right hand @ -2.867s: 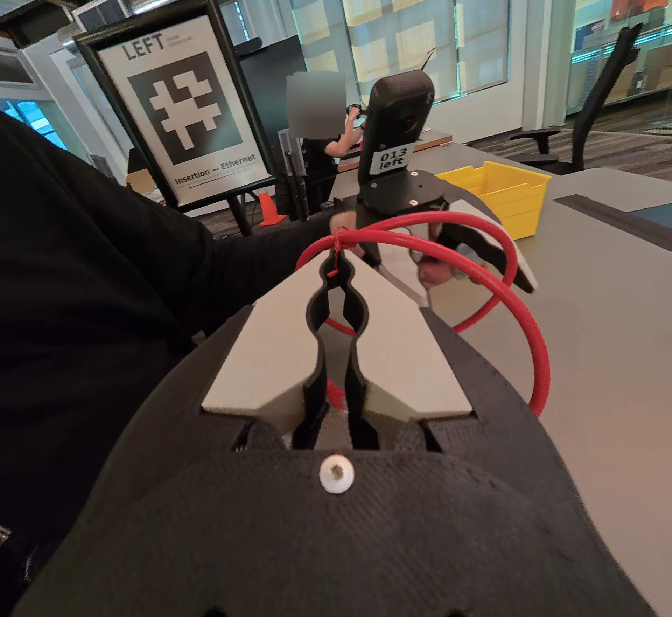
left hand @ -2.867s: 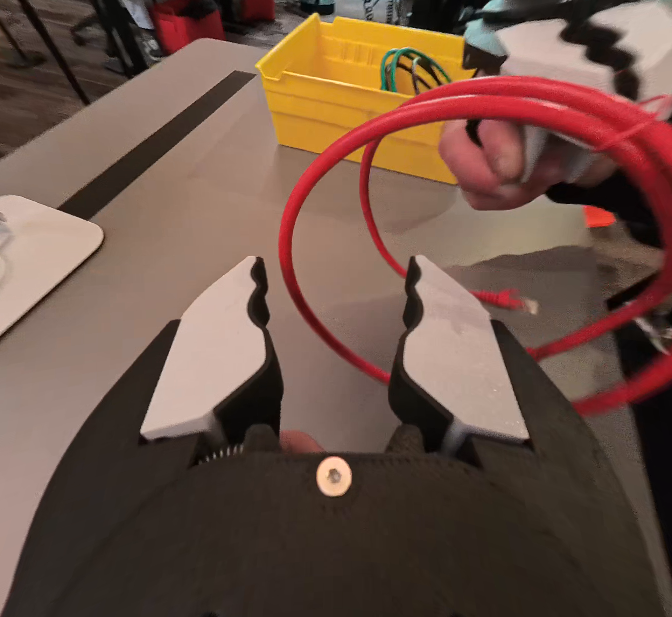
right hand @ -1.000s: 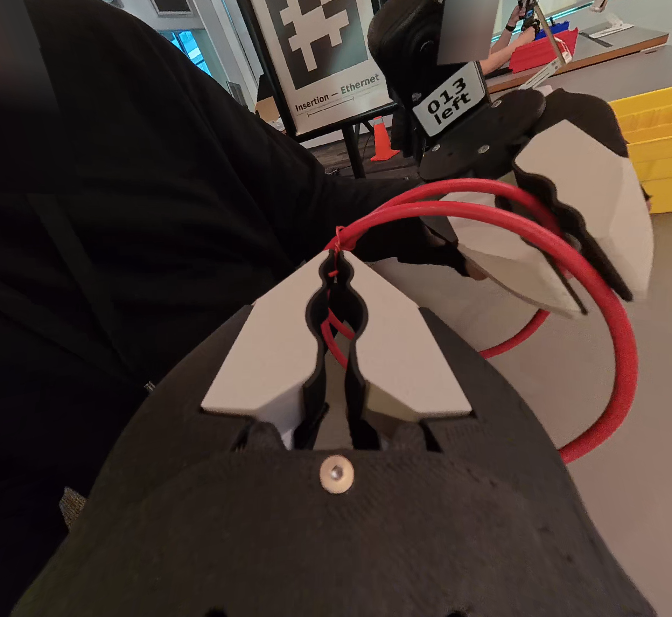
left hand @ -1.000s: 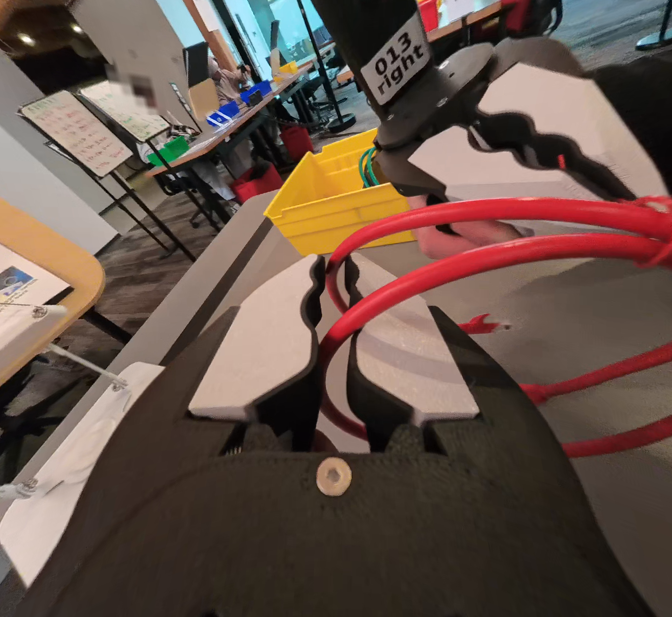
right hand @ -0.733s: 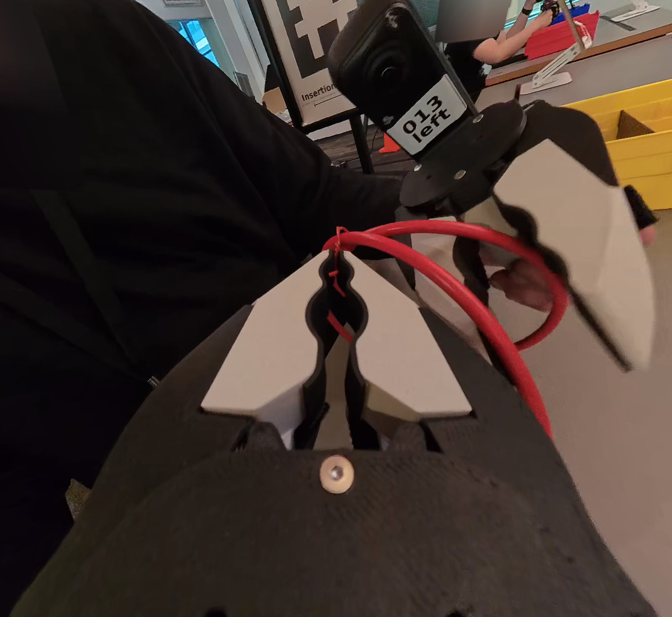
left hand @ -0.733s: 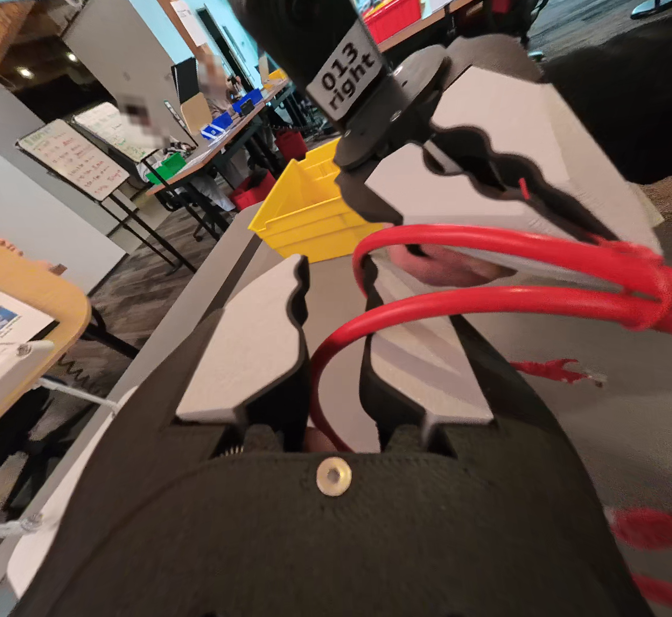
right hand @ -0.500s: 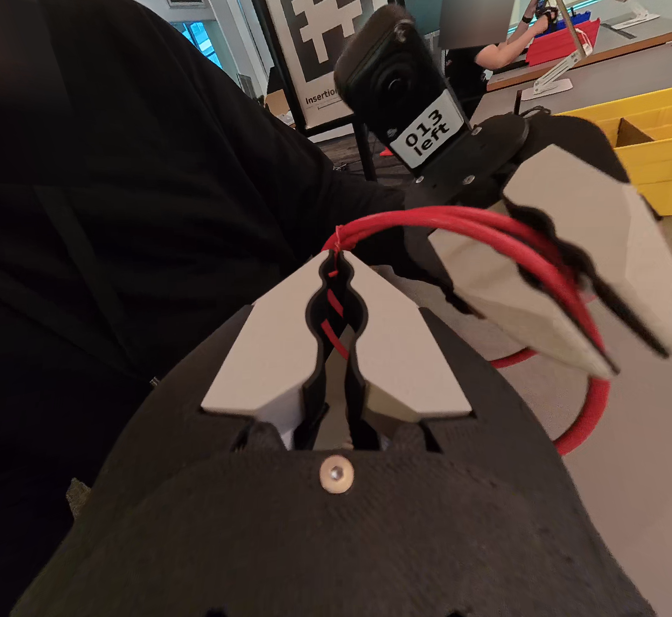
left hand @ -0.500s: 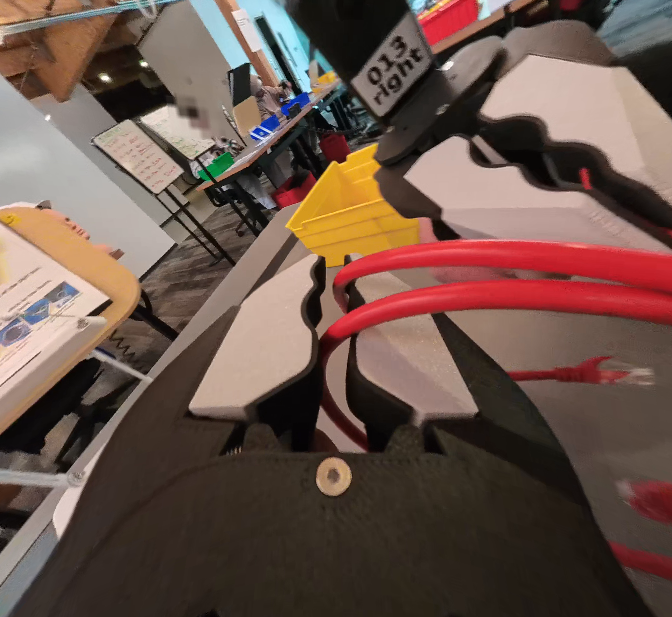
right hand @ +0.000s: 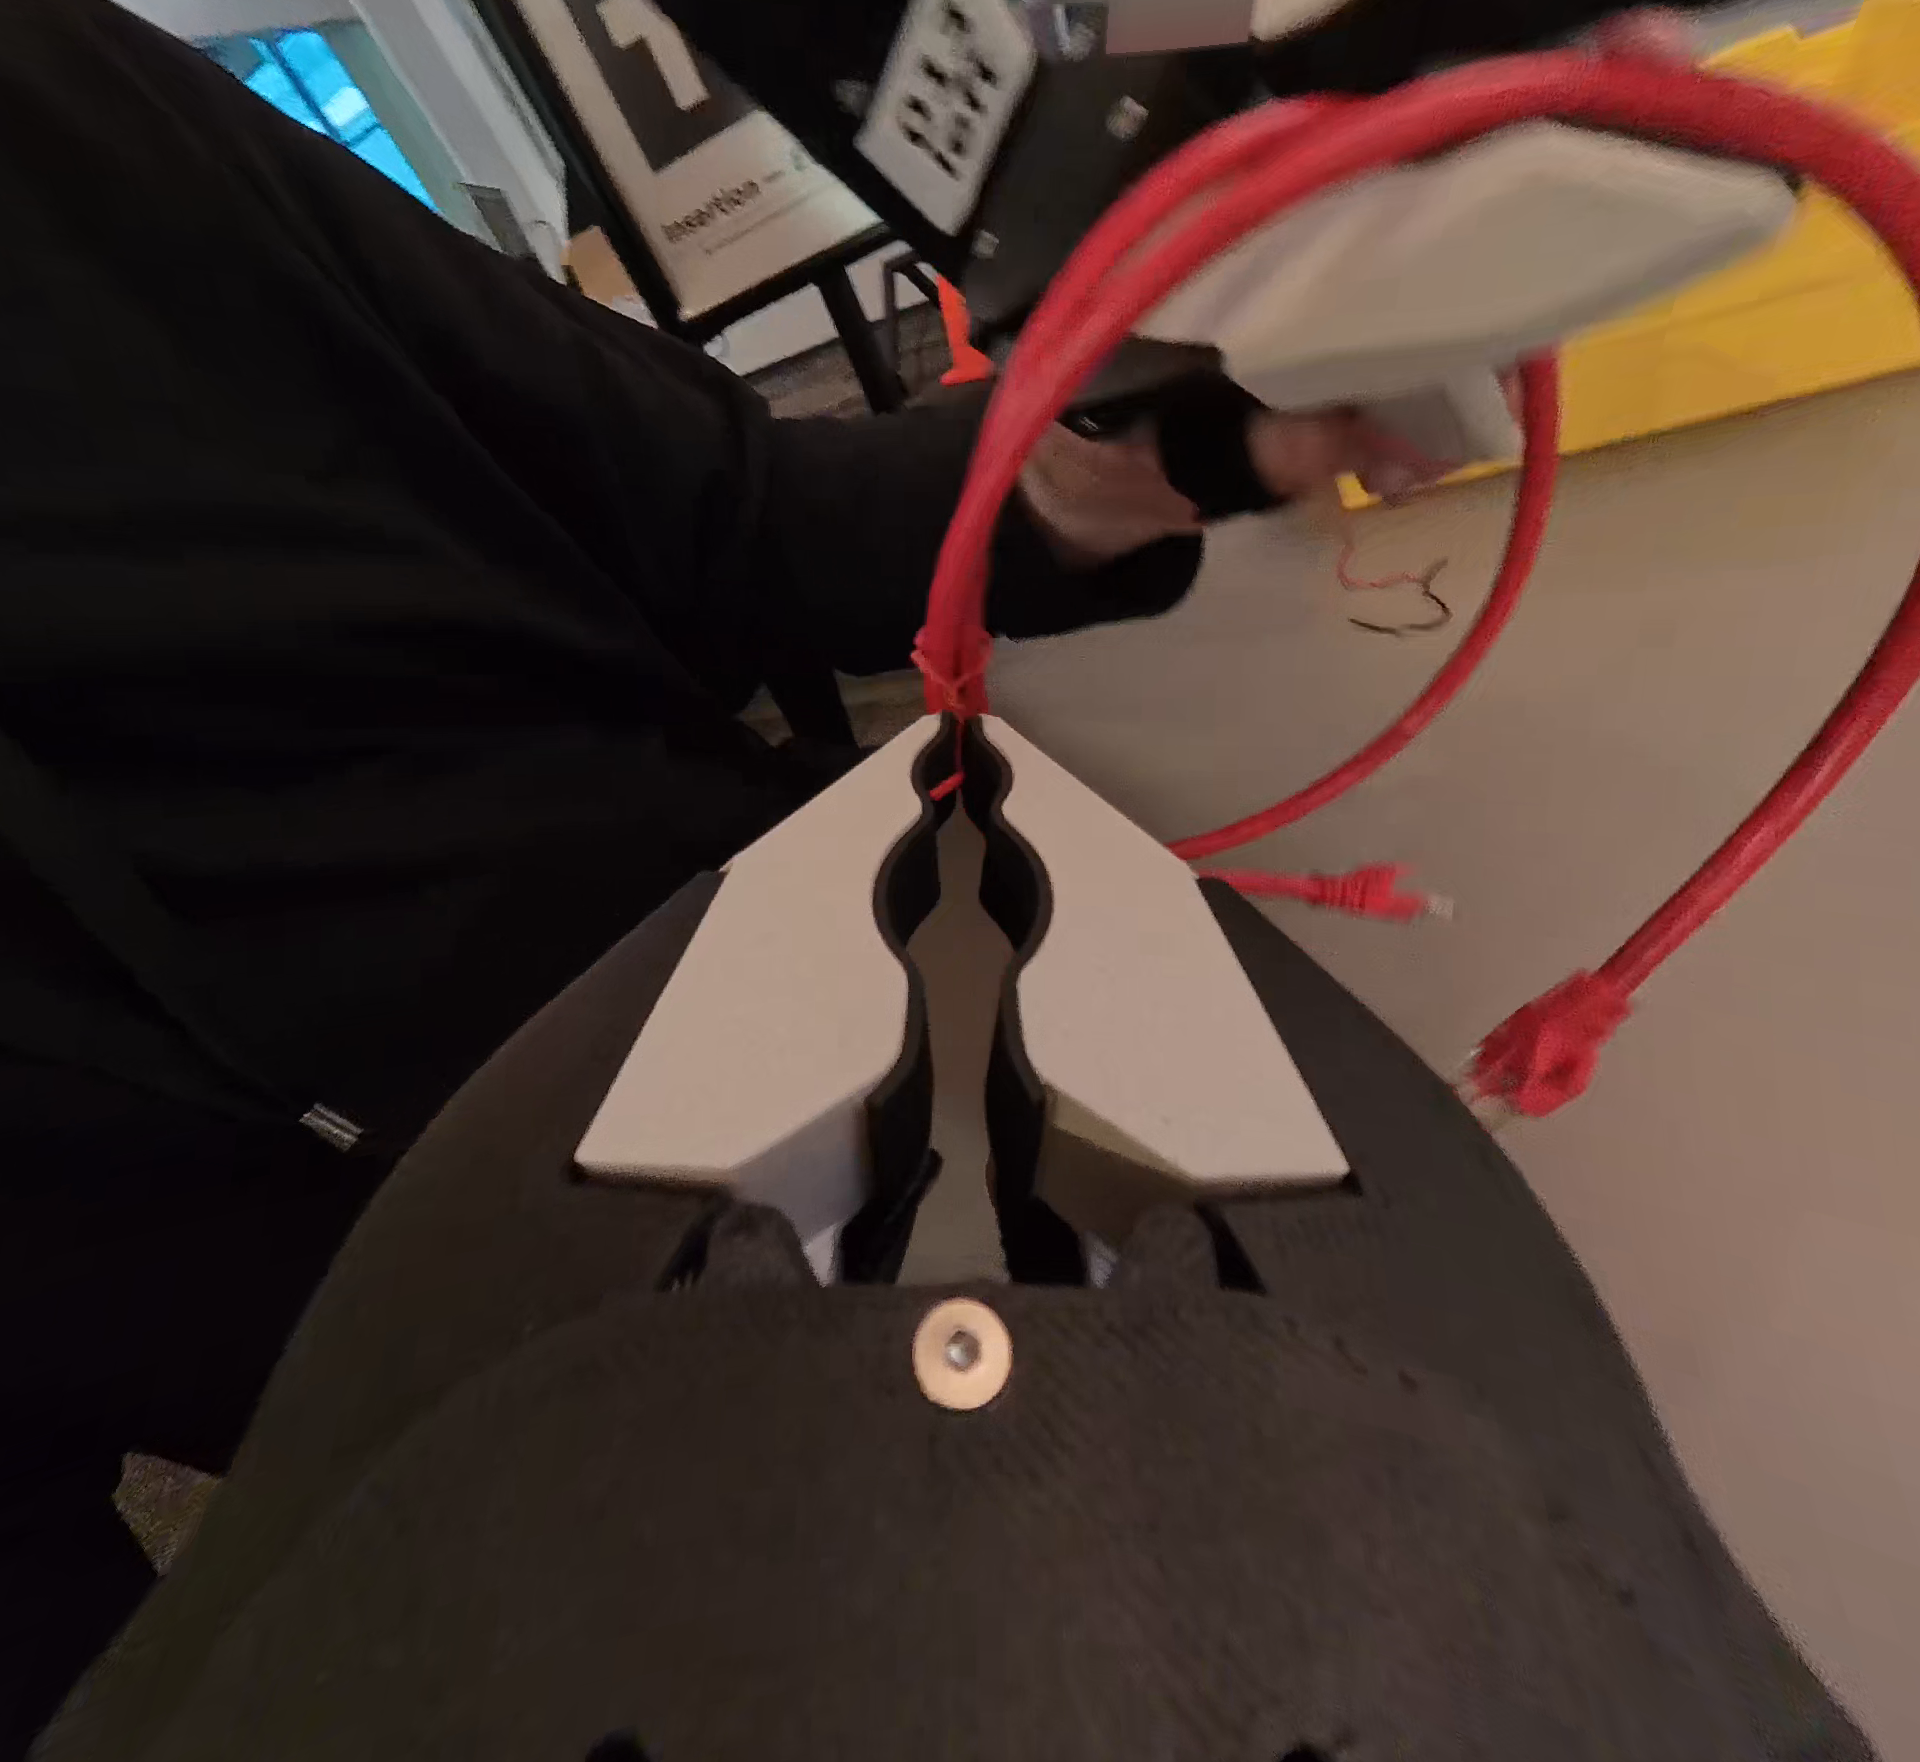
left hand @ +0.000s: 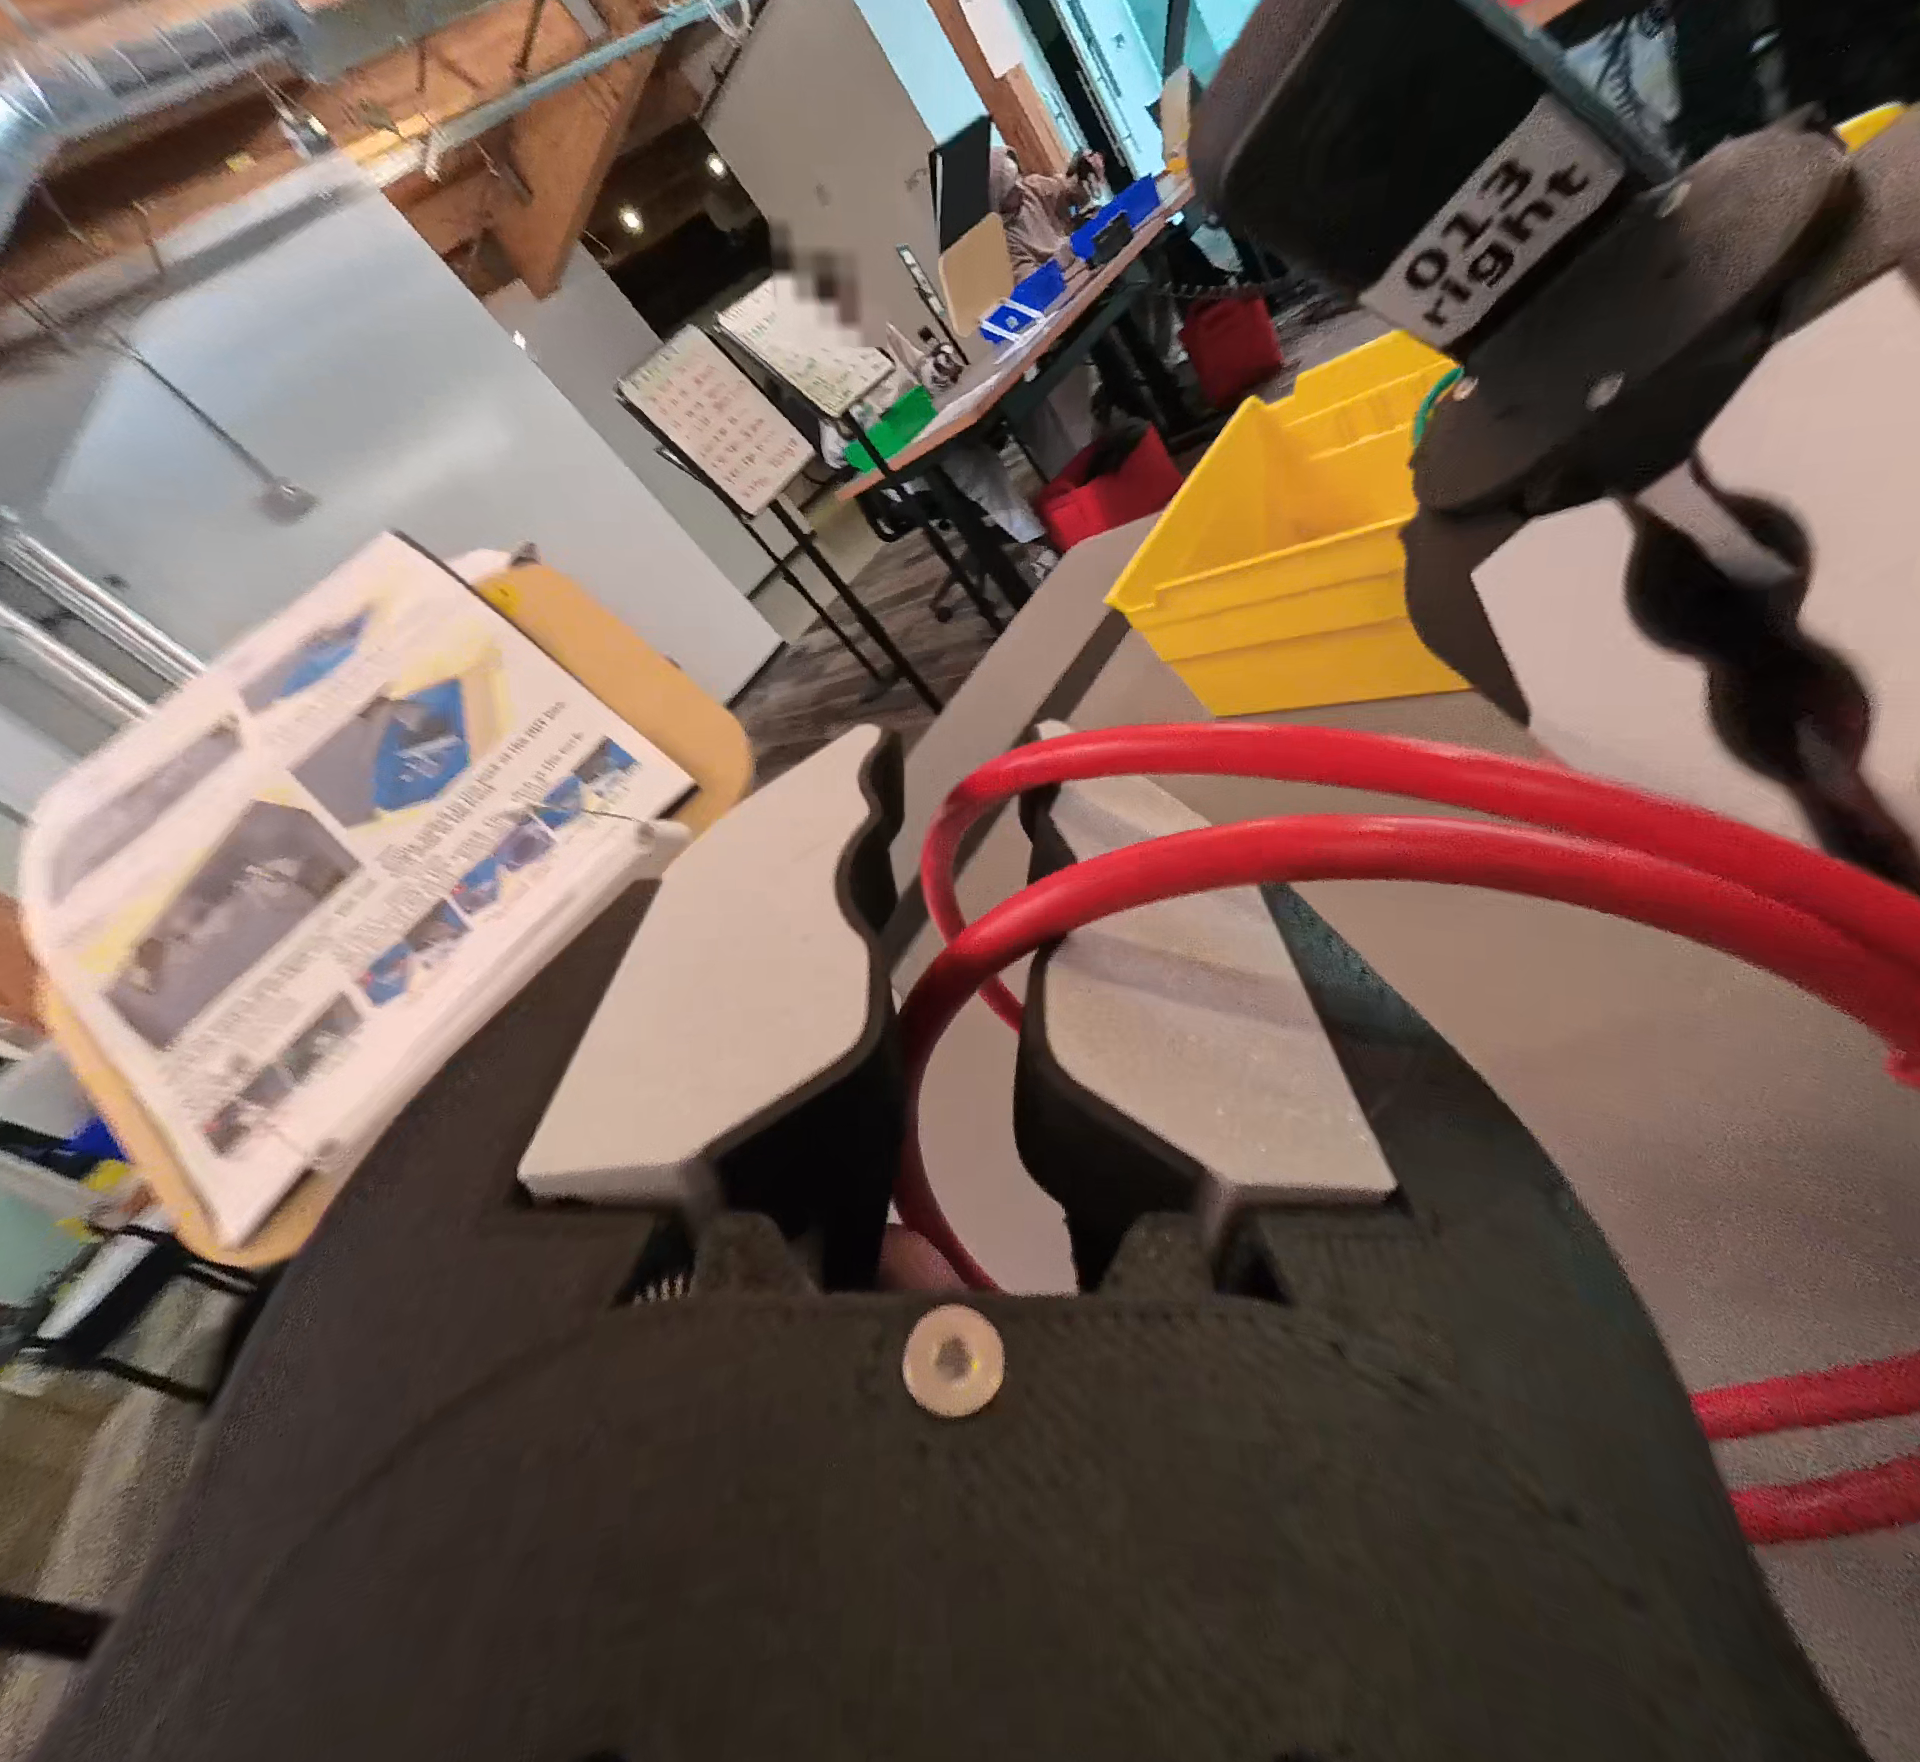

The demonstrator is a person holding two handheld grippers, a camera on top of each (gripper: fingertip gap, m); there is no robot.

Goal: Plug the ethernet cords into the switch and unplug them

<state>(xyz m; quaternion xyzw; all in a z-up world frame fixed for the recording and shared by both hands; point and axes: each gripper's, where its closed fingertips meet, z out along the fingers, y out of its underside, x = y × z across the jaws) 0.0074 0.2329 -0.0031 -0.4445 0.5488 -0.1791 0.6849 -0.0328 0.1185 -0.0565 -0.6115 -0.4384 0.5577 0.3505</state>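
1. In the right wrist view, the right gripper (right hand: 954, 725), black-bodied with pale grey finger plates, is pinching its tips together on the thin red twist tie (right hand: 948, 686) that is binding the coiled red ethernet cord (right hand: 1496, 642); the wavy inner edges are leaving small gaps lower down.
2. The cord's loops are arching up and to the right from the tie, and its two red plugs are hanging free: one (right hand: 1538, 1052) just beside the right gripper's body, the other (right hand: 1361, 889) nearer the grey table top (right hand: 1662, 1297).
3. In the left wrist view, the left gripper (left hand: 956, 782) is standing with its fingers slightly apart, two strands of the red cord (left hand: 1351, 855) passing through the gap; whether they are pressing on the cord cannot be told.
4. Beyond the loops, the right gripper (left hand: 1766, 642) is showing at the upper right of the left wrist view.
5. A person's hand (right hand: 1132, 486) in a black sleeve is gripping the left gripper's handle.
6. Farther back, a yellow plastic bin (left hand: 1288, 559) is resting on the table.
7. A tan board carrying a printed sheet (left hand: 312, 871) is standing at the left.
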